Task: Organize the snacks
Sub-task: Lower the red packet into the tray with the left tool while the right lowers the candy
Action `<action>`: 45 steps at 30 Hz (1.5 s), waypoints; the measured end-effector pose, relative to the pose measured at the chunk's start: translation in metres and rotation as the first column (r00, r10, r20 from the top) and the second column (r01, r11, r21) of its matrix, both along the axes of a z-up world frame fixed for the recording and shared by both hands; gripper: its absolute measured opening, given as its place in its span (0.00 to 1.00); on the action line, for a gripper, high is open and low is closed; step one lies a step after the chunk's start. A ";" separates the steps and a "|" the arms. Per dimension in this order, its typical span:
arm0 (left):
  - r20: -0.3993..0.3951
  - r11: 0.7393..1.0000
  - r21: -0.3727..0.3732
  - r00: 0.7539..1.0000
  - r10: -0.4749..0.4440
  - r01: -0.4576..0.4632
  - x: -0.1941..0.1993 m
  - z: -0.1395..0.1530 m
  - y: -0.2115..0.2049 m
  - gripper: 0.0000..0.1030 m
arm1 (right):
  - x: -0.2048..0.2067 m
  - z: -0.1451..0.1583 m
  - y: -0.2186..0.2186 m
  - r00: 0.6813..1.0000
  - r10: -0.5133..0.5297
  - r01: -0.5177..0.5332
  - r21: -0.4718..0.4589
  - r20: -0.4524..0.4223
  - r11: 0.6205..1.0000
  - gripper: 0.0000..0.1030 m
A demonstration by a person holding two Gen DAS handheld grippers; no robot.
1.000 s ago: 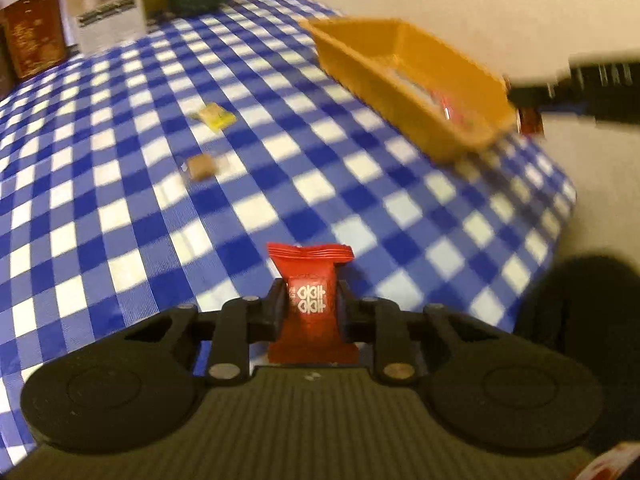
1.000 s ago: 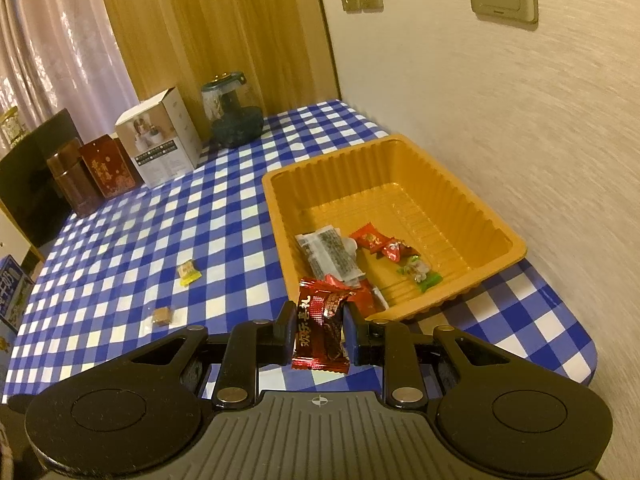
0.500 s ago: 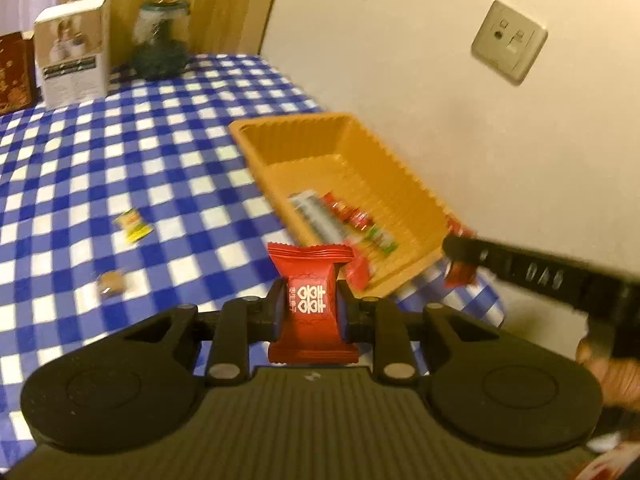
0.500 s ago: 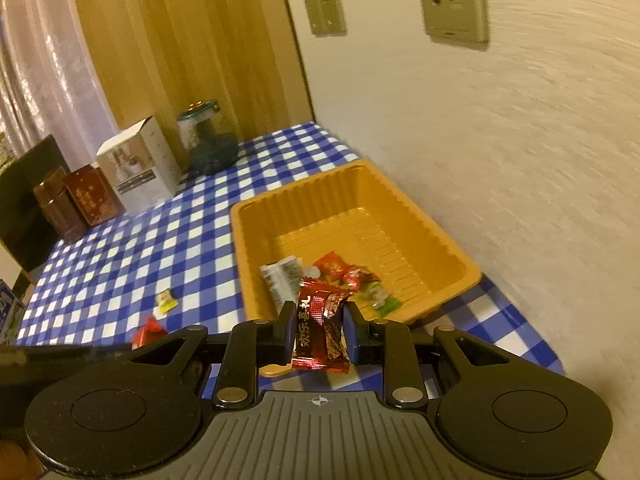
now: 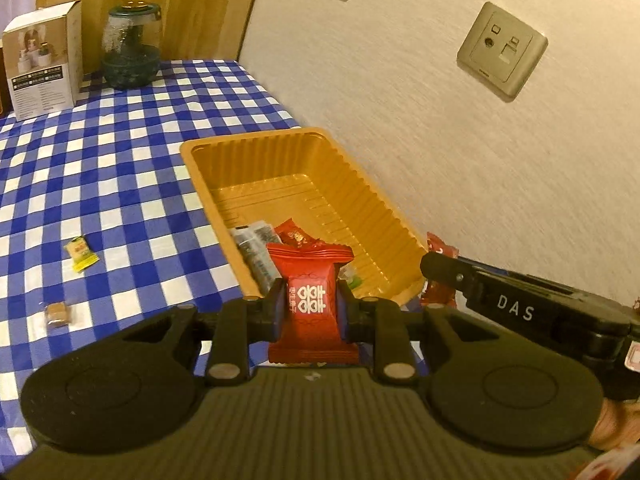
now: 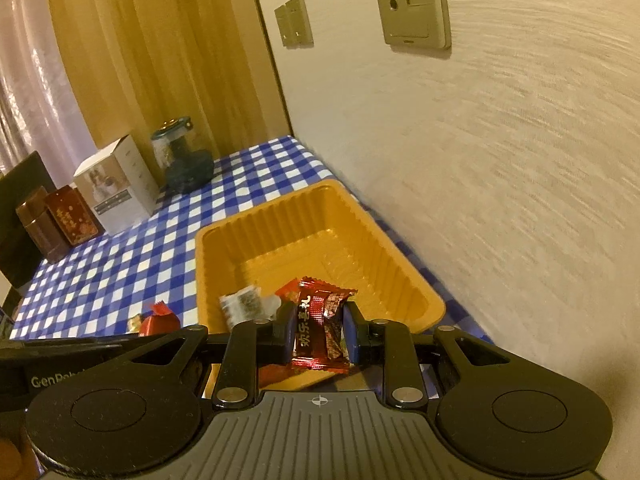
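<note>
The left gripper (image 5: 311,309) is clamped on a red candy (image 5: 310,300), held upright, and the right gripper (image 6: 318,330) is clamped on a dark red candy (image 6: 320,322), also upright. The tray (image 5: 208,160) is the landmark: it lies ahead and below both grippers, its long axis running away from them toward the jar (image 5: 130,46). The right gripper seems nearer to the tray's near rim. Two candies (image 5: 82,252) lie left of the tray.

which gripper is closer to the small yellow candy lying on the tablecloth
Left. The left gripper is at the tray's near corner, on the side where the yellow candy lies. The right gripper hangs over the tray's near end, farther from it.
</note>
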State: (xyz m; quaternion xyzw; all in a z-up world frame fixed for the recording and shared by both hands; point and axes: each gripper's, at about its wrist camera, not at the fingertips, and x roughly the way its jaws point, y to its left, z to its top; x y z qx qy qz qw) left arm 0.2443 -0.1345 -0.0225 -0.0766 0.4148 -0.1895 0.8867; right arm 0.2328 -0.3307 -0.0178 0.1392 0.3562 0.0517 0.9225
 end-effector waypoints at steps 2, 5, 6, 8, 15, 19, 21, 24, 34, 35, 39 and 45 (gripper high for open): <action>-0.001 1.000 0.002 1.000 0.001 -0.001 0.004 -0.001 -0.004 0.21 | 0.005 -0.001 -0.003 1.000 0.002 -0.002 -0.002 0.001 1.000 0.25; -0.003 1.000 -0.002 1.000 0.000 0.000 0.011 -0.002 -0.009 0.21 | 0.014 -0.003 -0.008 1.000 0.001 -0.001 -0.002 0.001 1.000 0.25; -0.001 1.000 0.000 1.000 -0.002 0.002 0.013 -0.002 -0.011 0.21 | 0.015 -0.004 -0.009 1.000 0.001 -0.001 -0.002 0.001 1.000 0.25; 0.000 1.000 0.002 1.000 -0.005 0.005 0.018 -0.003 -0.014 0.21 | 0.021 -0.005 -0.012 1.000 0.002 -0.002 -0.002 0.000 1.000 0.25; 0.002 1.000 -0.009 1.000 -0.014 0.014 0.037 -0.009 -0.022 0.21 | 0.037 -0.012 -0.021 1.000 -0.004 0.004 -0.004 -0.005 1.000 0.25; 0.001 1.000 -0.015 1.000 -0.014 0.014 0.043 -0.011 -0.025 0.22 | 0.042 -0.017 -0.024 1.000 -0.016 0.016 0.003 -0.010 1.000 0.25; 0.008 1.000 -0.021 1.000 -0.020 0.021 0.047 -0.013 -0.028 0.22 | 0.044 -0.018 -0.026 1.000 -0.020 0.020 0.007 -0.013 1.000 0.25; 0.021 1.000 -0.013 1.000 -0.011 0.011 0.051 -0.014 -0.028 0.29 | 0.044 -0.020 -0.027 1.000 -0.023 0.023 0.010 -0.016 1.000 0.25; 0.012 0.999 0.000 0.999 0.050 -0.050 0.045 -0.020 -0.004 0.36 | 0.045 -0.023 -0.022 1.000 -0.017 0.017 0.021 -0.024 1.000 0.25; 0.008 0.999 0.005 0.999 0.049 -0.049 0.043 -0.021 -0.003 0.36 | 0.046 -0.023 -0.021 1.000 -0.015 0.015 0.022 -0.024 1.000 0.25; -0.003 0.998 0.013 0.998 0.056 -0.056 0.038 -0.024 0.002 0.36 | 0.047 -0.021 -0.016 1.000 0.000 0.001 0.026 -0.021 1.000 0.25; -0.008 0.998 0.016 0.998 0.063 -0.063 0.037 -0.025 0.005 0.36 | 0.051 -0.020 -0.011 1.000 0.015 -0.014 0.026 -0.019 1.000 0.25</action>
